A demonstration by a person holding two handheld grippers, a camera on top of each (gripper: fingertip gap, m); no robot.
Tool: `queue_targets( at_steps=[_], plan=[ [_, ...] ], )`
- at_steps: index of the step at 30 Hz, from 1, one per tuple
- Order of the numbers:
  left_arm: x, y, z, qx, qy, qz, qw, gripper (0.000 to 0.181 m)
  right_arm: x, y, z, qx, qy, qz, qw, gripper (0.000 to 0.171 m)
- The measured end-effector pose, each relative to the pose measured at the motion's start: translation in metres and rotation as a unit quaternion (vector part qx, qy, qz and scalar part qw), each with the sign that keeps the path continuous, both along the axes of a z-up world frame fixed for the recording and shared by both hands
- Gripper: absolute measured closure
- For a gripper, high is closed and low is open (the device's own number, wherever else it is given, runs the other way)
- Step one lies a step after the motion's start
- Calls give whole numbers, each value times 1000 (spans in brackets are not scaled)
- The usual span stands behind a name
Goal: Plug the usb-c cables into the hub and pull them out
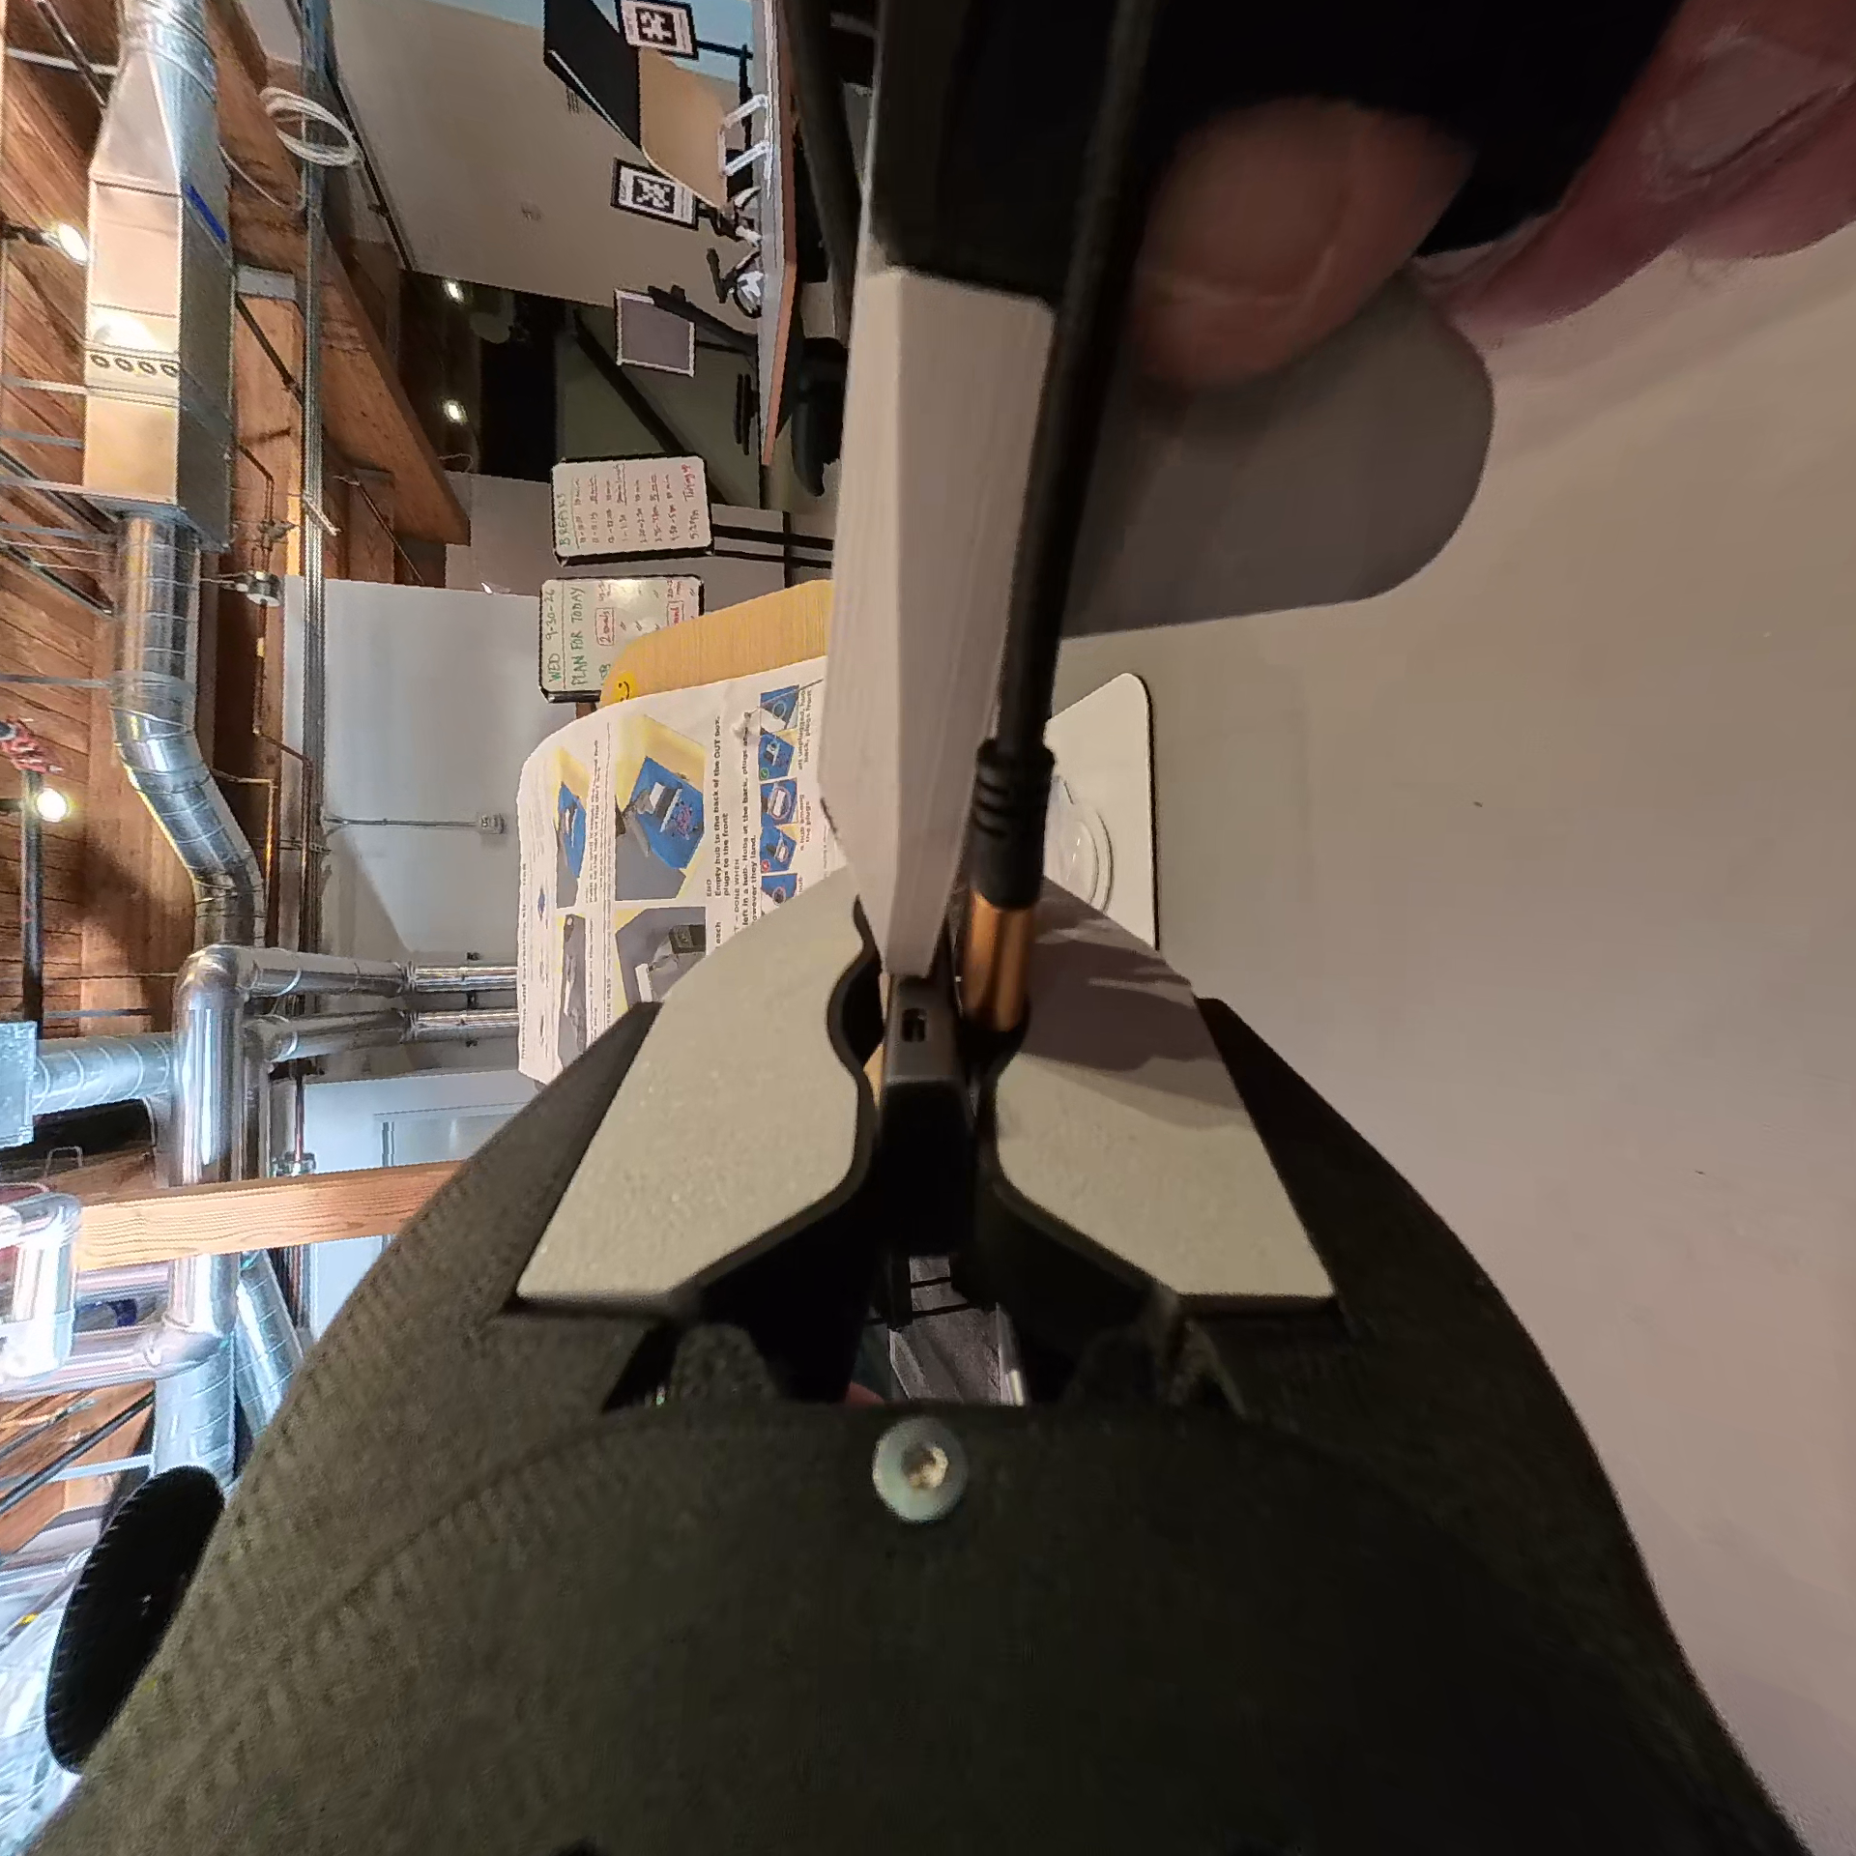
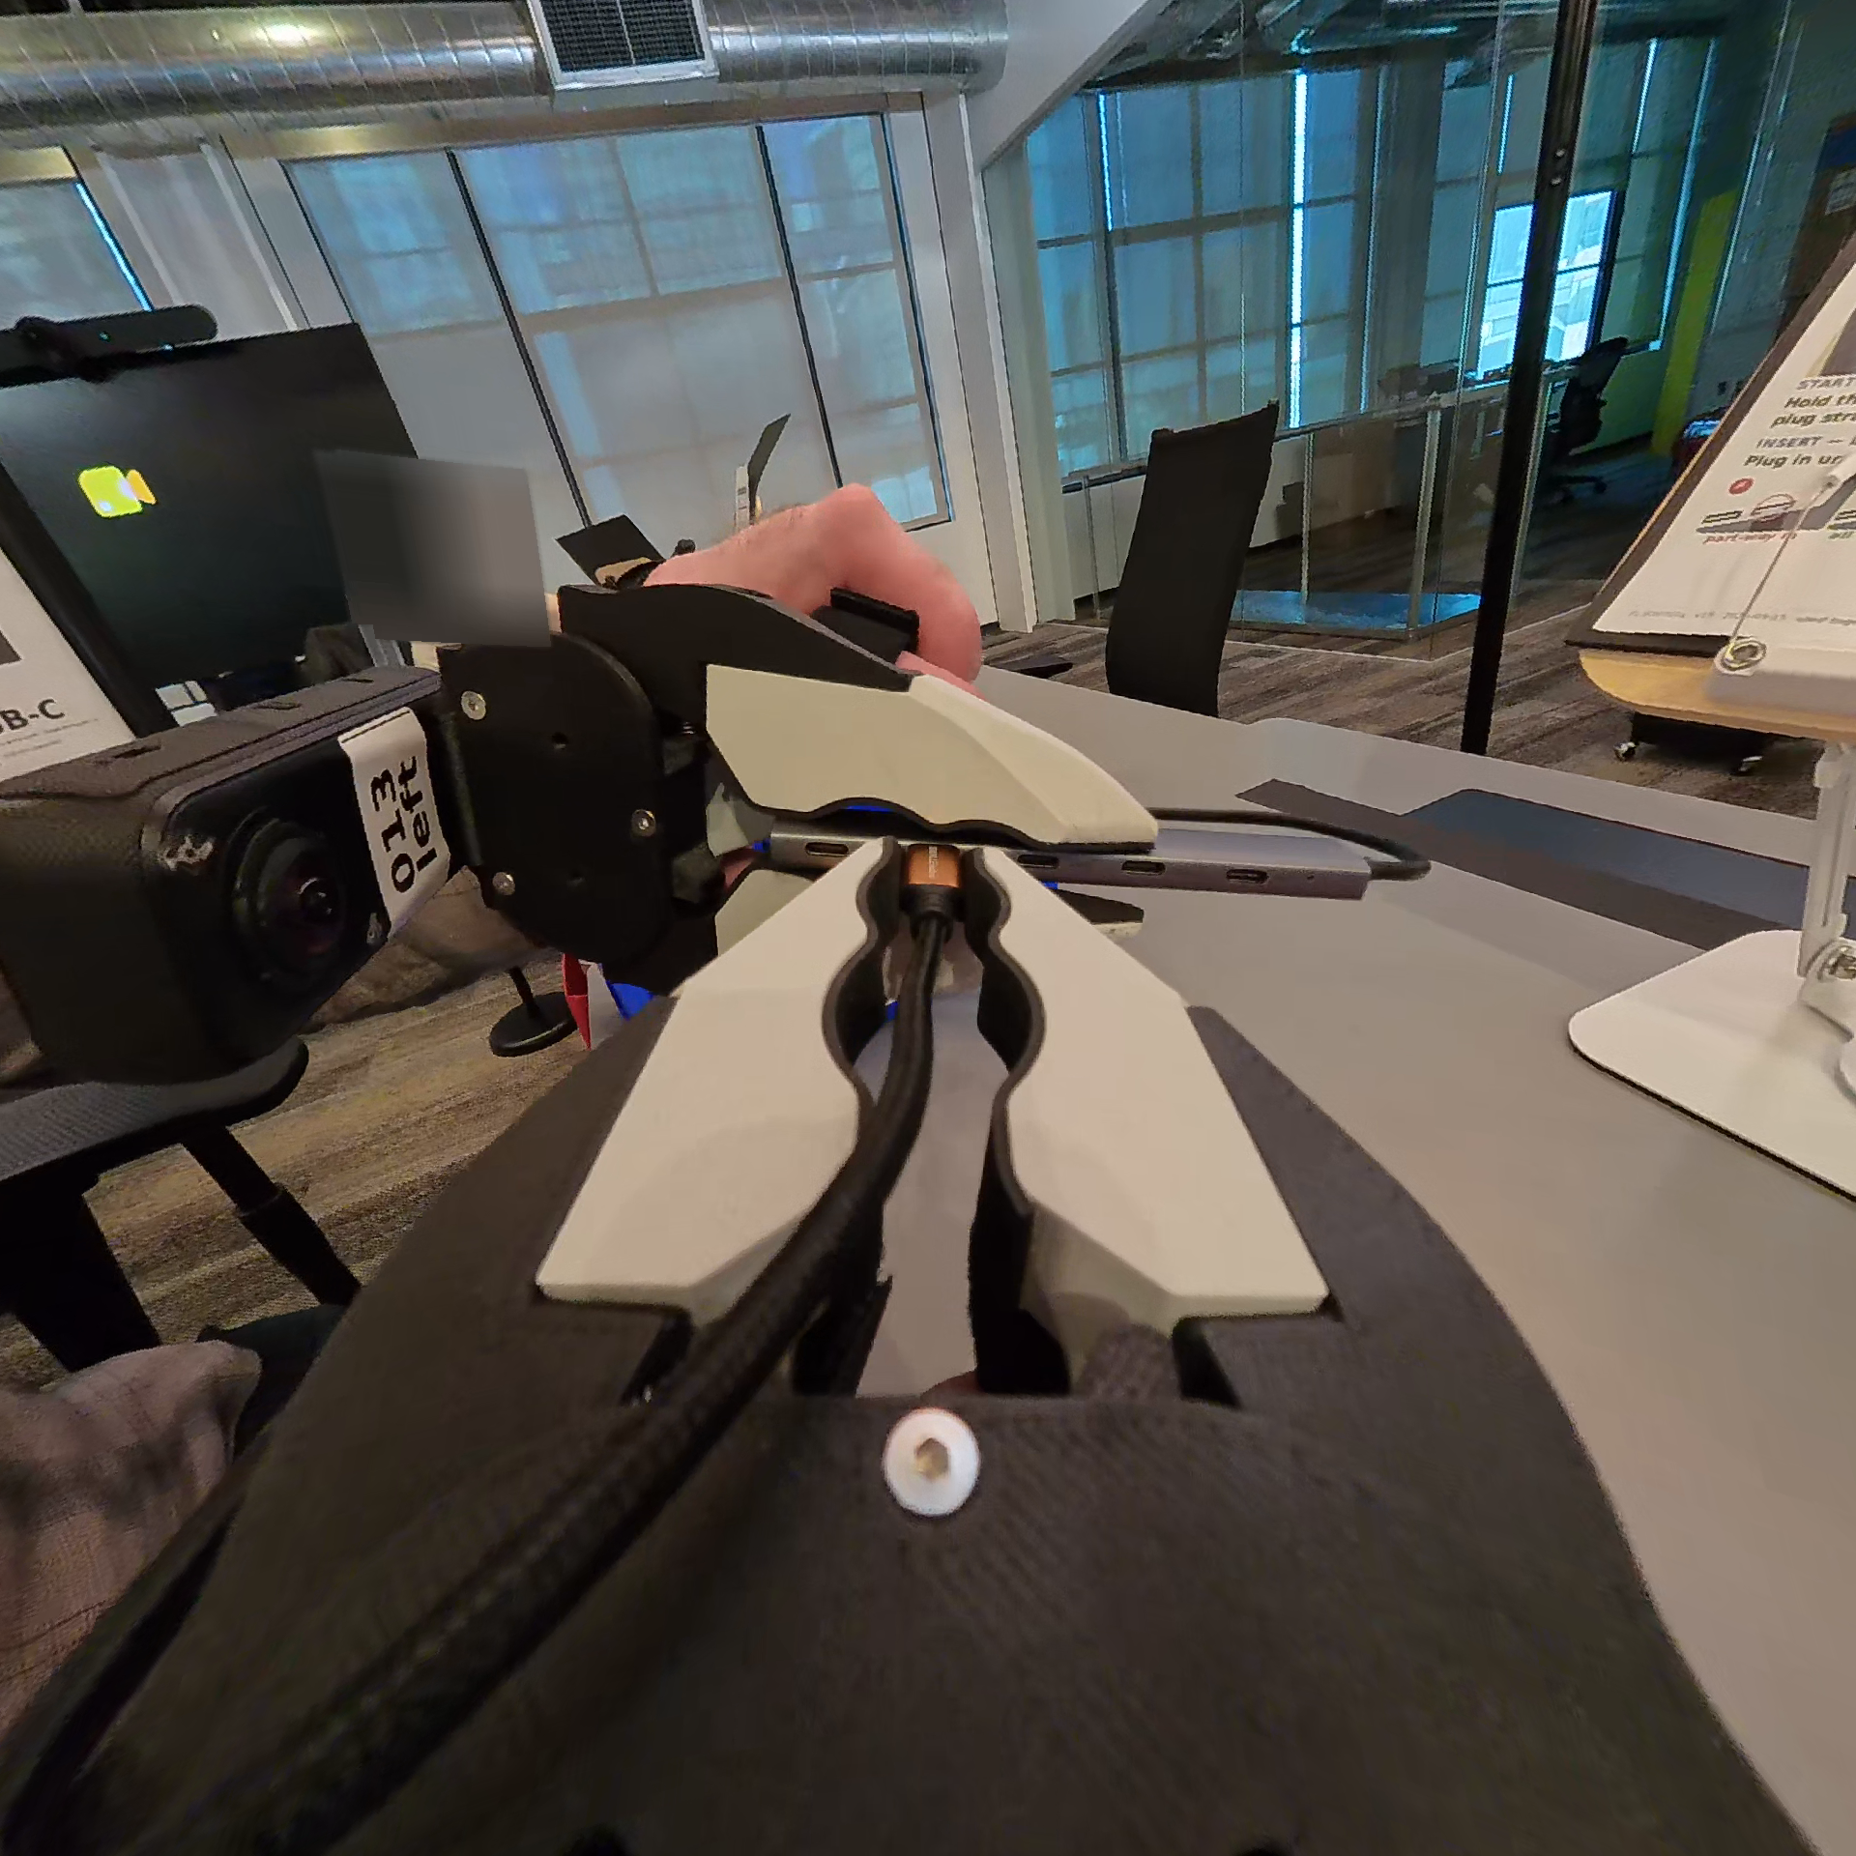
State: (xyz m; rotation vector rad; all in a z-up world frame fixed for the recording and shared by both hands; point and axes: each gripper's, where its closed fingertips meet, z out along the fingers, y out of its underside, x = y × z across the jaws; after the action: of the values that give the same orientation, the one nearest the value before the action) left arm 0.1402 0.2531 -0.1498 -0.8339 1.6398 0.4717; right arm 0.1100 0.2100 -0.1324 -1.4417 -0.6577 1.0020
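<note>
1. The left gripper (image 2: 1004, 854) has its jaws closed on the hub (image 2: 1205, 872), a slim grey bar with a row of small ports along its near edge, held just above the table (image 2: 1406, 1155). I judge it is clamped this way to brace the hub against the push or pull of a plug.

2. The right gripper (image 2: 934, 869) has its jaws nearly shut on the copper-coloured plug (image 2: 932, 866) of a black braided cable (image 2: 884, 1105), which trails back between the jaws. The plug's tip meets the hub's port edge straight ahead of the jaws; whether it is fully seated I cannot tell.

3. In the left wrist view, the left gripper (image 1: 929, 1014) pinches the hub's end (image 1: 919, 1024), with the plug (image 1: 994, 964) just to the right of its jaws.

4. Writing is present: a white sticker on the left gripper's camera, instruction sheets on stands beyond the jaws, and whiteboards. Their words are not given here.
</note>
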Motion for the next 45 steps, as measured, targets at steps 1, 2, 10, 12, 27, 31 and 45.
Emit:
queue_targets(
  at_steps=[1,2,10,12,27,31,45],
  plan=[
    [0,0,0,0,0,0,1000,168,0,0,0,-1,2,2,1000,161],
    [0,0,1,1,1,0,1000,168,1,0,1,-2,5,3,1000,162],
    [2,-2,3,10,-3,-8,1000,168,4,-2,4,0,12,10,1000,160],
    [2,-2,3,17,-2,-11,1000,168,5,-3,4,1,12,12,1000,160],
    [0,2,2,21,9,-5,1000,168,5,-15,1,4,-19,53,998,136],
    [-4,7,3,11,-1,0,1000,168,18,-11,8,14,3,35,999,139],
    [-9,8,-2,46,37,12,998,168,4,-14,-14,22,-172,31,984,138]
  ],
)
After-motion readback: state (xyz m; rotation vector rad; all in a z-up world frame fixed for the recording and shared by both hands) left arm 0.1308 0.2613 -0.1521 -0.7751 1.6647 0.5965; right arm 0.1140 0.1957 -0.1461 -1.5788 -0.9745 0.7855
